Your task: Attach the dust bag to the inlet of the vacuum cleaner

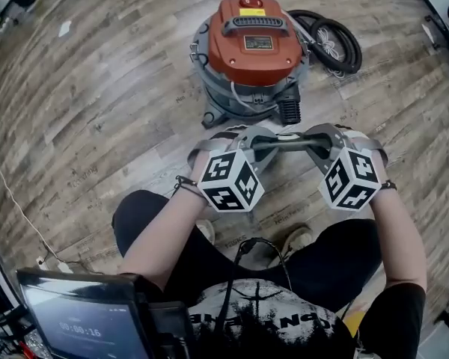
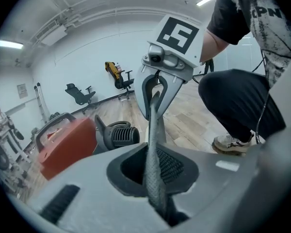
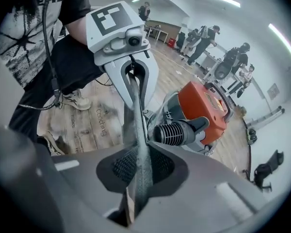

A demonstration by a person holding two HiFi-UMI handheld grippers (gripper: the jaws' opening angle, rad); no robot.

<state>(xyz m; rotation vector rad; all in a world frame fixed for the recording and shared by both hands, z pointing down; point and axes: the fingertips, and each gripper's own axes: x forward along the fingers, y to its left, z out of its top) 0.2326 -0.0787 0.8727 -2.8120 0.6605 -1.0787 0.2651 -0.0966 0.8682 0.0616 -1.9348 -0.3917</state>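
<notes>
A grey dust bag [image 1: 280,143] hangs edge-on, stretched between my two grippers above the wooden floor. My left gripper [image 1: 248,143] is shut on its left end, where the fabric [image 2: 153,144] runs out from between the pads. My right gripper [image 1: 314,142] is shut on the other end, with the fabric [image 3: 139,149] pinched between its jaws. Each gripper view shows the opposite gripper at the far end of the bag. The vacuum cleaner [image 1: 251,40], with an orange top and a grey drum, stands just beyond the bag. Its black ribbed inlet [image 1: 289,111] faces me and also shows in the gripper views [image 2: 119,135] [image 3: 177,132].
A coiled black hose [image 1: 333,40] lies right of the vacuum. The person's knees and shoes [image 1: 295,238] are just below the grippers. A tablet screen [image 1: 78,320] sits at the lower left, and a white cable [image 1: 15,200] runs along the floor there. Other people and office chairs stand far off.
</notes>
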